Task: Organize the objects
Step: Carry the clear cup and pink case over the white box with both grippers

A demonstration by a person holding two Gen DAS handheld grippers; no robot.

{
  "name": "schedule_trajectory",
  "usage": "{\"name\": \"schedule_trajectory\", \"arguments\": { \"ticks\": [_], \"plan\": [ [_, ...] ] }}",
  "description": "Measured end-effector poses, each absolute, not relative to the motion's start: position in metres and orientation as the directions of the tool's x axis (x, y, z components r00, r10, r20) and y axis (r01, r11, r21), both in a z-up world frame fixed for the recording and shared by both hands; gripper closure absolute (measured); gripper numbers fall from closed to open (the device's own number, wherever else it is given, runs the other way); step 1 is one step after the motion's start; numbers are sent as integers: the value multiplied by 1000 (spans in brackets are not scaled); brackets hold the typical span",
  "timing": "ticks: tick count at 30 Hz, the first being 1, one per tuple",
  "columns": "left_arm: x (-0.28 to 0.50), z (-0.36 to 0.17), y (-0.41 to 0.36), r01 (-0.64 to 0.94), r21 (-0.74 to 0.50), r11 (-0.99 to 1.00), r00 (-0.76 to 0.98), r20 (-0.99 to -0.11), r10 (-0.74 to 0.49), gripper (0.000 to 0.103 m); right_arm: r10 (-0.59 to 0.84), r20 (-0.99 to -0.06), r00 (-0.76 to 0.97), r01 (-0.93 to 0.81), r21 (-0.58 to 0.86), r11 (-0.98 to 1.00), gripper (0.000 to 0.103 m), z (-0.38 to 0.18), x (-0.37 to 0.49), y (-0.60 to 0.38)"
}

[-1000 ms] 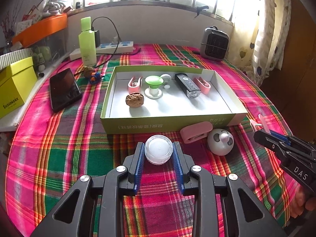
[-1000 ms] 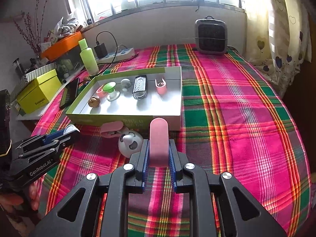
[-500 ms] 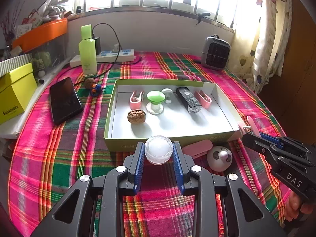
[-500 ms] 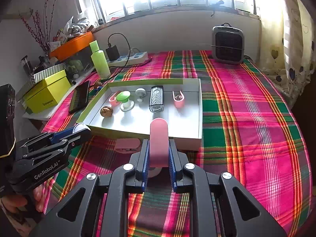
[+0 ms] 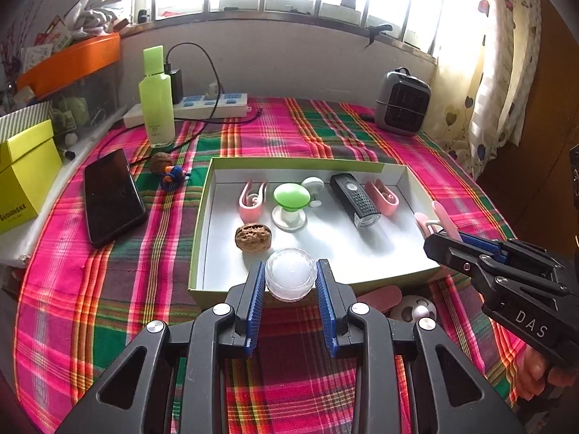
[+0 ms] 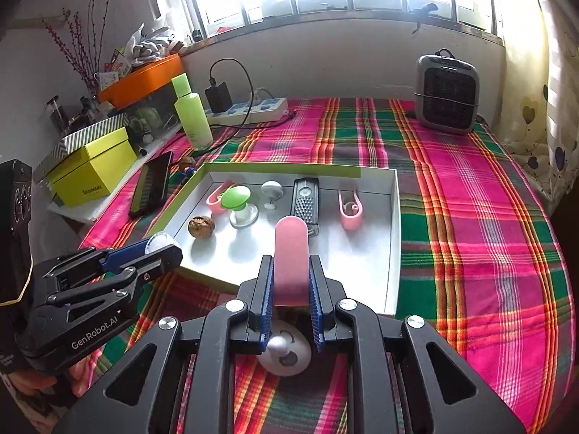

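Note:
My left gripper is shut on a small clear round jar and holds it over the near wall of the green box. My right gripper is shut on a pink clip, above the box's near edge. Inside the box lie a walnut, two pink clips, a green mushroom-shaped item, a small white knob and a black light. A white round toy sits on the cloth under my right gripper, and another pink clip lies beside it.
A black phone, a second walnut, a green bottle, a power strip and a yellow box are on the left. A small grey heater stands at the back right. The table carries a plaid cloth.
Both grippers have risen and moved forward toward the box, each still holding its object. The jar is now over the box's near wall; the pink clip is over the box's near edge.

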State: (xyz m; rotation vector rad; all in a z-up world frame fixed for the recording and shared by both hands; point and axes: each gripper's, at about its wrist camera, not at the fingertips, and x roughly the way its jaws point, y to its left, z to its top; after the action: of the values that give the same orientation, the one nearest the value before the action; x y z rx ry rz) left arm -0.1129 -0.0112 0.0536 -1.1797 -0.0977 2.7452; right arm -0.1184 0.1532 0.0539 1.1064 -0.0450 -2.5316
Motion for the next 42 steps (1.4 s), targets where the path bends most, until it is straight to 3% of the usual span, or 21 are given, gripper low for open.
{"name": "schedule_trajectory", "arguments": {
  "ticks": [42],
  "plan": [
    [-162, 22, -7, -109, -83, -991, -607, -783, 133, 76, -432, -767, -475, 457, 204, -866, 84, 29, -179, 115]
  ]
}}
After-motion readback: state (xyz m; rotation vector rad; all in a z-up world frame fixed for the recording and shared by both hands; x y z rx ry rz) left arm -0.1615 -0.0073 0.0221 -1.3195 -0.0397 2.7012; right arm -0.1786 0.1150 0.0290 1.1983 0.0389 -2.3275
